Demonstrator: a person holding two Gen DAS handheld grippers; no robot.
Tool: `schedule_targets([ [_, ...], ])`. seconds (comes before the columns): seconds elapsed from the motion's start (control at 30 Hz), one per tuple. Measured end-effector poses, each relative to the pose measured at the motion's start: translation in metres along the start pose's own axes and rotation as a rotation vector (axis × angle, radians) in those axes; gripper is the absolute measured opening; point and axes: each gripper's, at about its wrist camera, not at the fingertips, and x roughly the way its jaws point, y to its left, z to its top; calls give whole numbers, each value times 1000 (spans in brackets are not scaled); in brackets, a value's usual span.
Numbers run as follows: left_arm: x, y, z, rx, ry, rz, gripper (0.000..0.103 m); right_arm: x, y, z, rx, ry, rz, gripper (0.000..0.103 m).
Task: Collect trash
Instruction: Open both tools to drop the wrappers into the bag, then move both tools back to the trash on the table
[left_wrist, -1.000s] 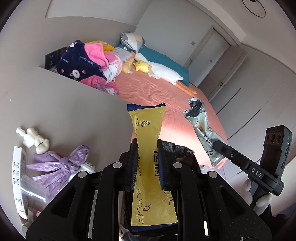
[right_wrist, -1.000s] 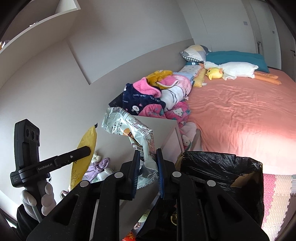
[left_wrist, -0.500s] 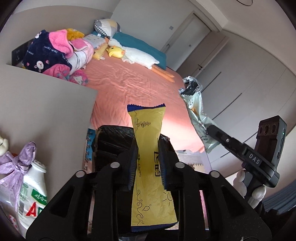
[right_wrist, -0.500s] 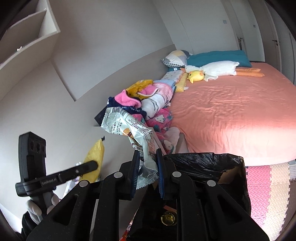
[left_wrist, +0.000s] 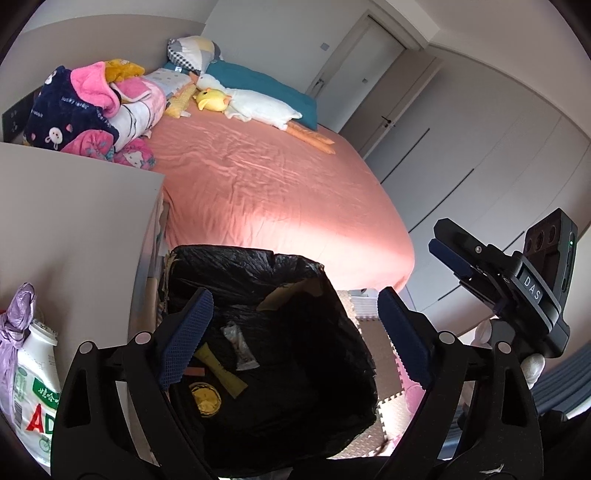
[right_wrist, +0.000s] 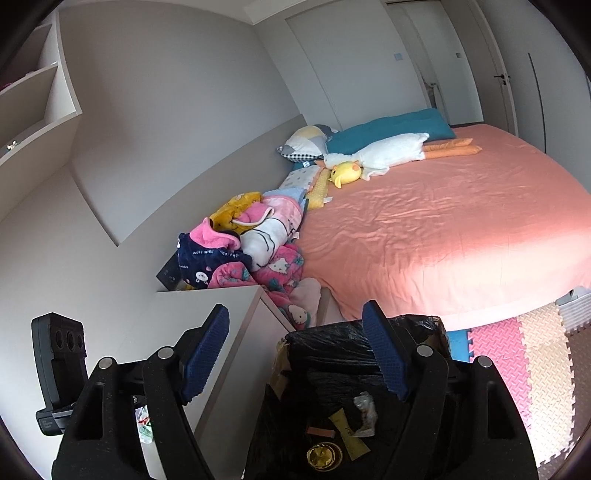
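A box lined with a black trash bag stands below both grippers; it also shows in the right wrist view. Inside lie the yellow wrapper, the silver wrapper, a round gold lid and a small red piece. The right wrist view shows the yellow wrapper and the silver wrapper too. My left gripper is open and empty above the bag. My right gripper is open and empty over the bag's left rim; it also shows in the left wrist view.
A grey bedside cabinet stands left of the bag, with a white bottle and a purple bow on it. Behind is a bed with a pink sheet, piled clothes and a plush duck. Foam mats cover the floor.
Both grippers opened and let go of their wrappers. The yellow and the silver wrapper now lie in the black bag. Both views tilted down over the bag.
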Motion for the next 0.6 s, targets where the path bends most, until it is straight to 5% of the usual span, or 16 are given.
schedule_targets([
  [0.6,-15,17,-8,-33,-22,53,88,18,29,-6,-53,40,59,75],
])
